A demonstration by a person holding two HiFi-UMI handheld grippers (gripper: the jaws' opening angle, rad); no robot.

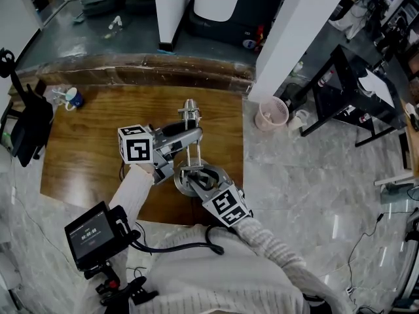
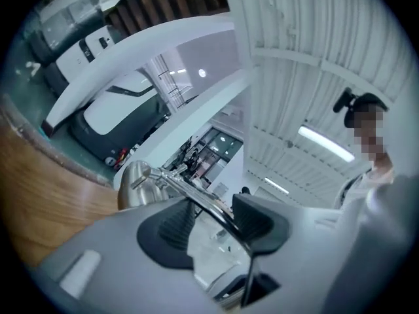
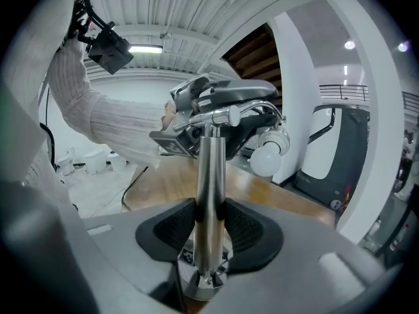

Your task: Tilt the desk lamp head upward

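White knit sleeves are seen closest, leading to both tongs at the desk lamp, which stands on the wooden table. Just above the base, the right tongs are clamped on the chrome pole. The left tongs are held wide, with the thin rim of the lamp head passing between the pads, not yet pinched. If the head were pushed up like this, the rim could slip out, or the bulb could be knocked. No brand is legible. Digits on the small screen cannot be read, and the marker cubes bear patterns only.
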